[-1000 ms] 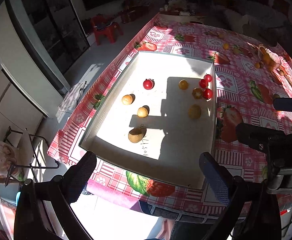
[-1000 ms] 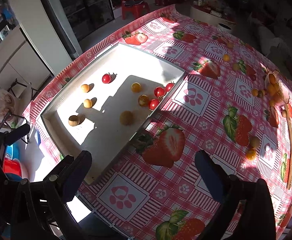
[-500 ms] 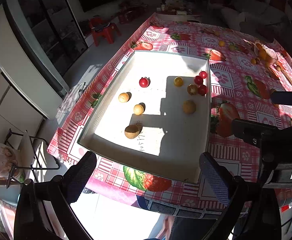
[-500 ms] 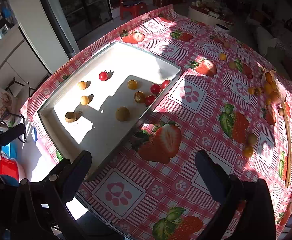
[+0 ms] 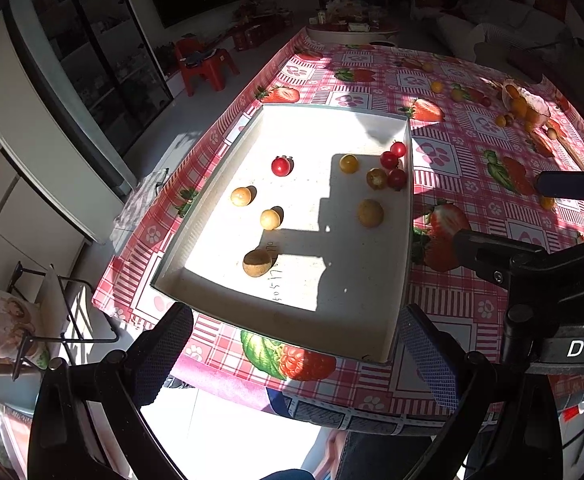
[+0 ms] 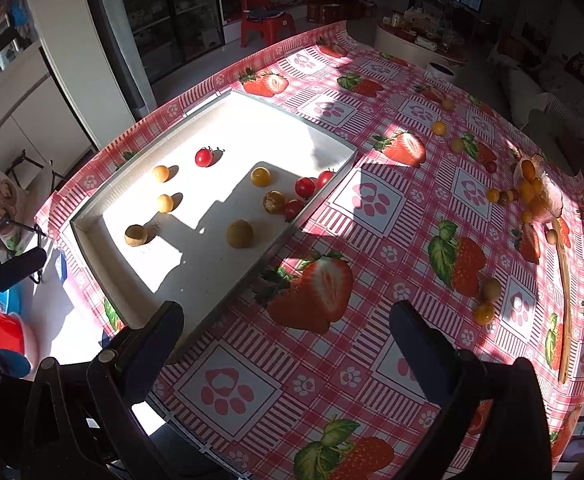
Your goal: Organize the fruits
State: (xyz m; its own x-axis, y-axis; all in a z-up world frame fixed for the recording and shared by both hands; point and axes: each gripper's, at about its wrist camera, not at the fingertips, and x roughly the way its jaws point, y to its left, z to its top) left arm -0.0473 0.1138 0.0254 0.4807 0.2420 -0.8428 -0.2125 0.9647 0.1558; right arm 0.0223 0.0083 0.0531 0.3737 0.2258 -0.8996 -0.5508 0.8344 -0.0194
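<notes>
I see both my left tongs (image 5: 296,356) and right tongs (image 6: 285,350) spread wide, empty, above the strawberry-print counter (image 6: 392,240). Small red and yellow fruits (image 5: 388,168) sit in the shallow white rectangular tray (image 5: 352,344); others, perhaps kumquats, lie scattered far right.

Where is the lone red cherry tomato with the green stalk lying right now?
In both wrist views the red cherry tomato lies inside the white tray, in its sunlit far-left part, apart from the red cluster by the right wall.

Left gripper (image 5: 292,354) fingers spread, empty, right gripper (image 6: 287,346) likewise
</notes>
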